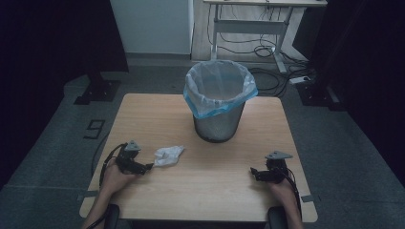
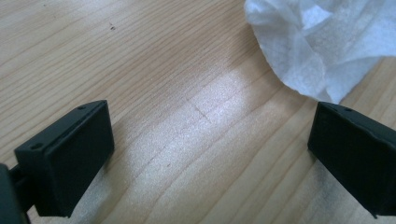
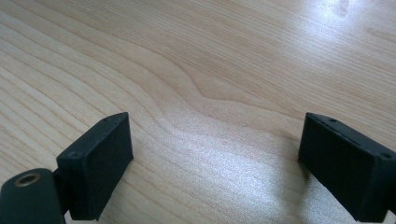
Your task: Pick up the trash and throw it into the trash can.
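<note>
A crumpled white tissue (image 1: 168, 155) lies on the wooden table (image 1: 205, 191), left of centre. My left gripper (image 1: 146, 167) rests just left of it, open, its tips close to the tissue's near edge. In the left gripper view the tissue (image 2: 322, 42) lies ahead at the upper right, beyond the wide-apart jaws of the left gripper (image 2: 210, 140), with bare wood between them. My right gripper (image 1: 253, 172) sits open near the table's front right. In the right gripper view, the right gripper (image 3: 215, 154) has nothing but wood grain between its jaws.
A metal mesh wastebasket (image 1: 218, 121) lined with a pale blue-edged plastic bag (image 1: 219, 88) stands at the table's far middle. Beyond the table are a white desk frame (image 1: 250, 24) and floor cables (image 1: 270, 78). Dark curtains flank both sides.
</note>
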`<state>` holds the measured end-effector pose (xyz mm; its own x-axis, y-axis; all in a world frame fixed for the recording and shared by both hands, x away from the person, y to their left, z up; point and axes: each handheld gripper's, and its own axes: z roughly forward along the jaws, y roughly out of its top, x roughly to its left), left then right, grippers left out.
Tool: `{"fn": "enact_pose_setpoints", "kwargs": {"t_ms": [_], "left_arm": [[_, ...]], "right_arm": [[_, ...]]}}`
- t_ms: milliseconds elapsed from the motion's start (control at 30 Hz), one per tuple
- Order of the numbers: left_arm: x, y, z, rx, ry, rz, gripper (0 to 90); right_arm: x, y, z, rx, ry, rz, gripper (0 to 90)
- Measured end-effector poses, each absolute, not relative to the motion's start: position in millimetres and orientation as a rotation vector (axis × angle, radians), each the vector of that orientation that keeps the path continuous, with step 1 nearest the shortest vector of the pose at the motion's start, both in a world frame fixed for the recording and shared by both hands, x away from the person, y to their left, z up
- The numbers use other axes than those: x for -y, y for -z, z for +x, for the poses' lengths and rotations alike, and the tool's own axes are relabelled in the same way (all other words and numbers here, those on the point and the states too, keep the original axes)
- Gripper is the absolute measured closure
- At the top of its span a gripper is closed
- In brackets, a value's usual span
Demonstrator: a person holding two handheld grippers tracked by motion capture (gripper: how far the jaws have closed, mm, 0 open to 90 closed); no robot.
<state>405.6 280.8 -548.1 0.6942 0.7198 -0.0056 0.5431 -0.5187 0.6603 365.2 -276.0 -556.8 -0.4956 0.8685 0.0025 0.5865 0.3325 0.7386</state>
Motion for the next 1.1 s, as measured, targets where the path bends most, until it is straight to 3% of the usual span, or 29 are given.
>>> {"fn": "enact_pose_setpoints", "kwargs": {"t_ms": [1100], "left_arm": [[-271,528,407,-0.988,-0.301,2.243,2.5]], "right_arm": [[276,557,366,-2.212,-0.978,1.285,8.6]]}}
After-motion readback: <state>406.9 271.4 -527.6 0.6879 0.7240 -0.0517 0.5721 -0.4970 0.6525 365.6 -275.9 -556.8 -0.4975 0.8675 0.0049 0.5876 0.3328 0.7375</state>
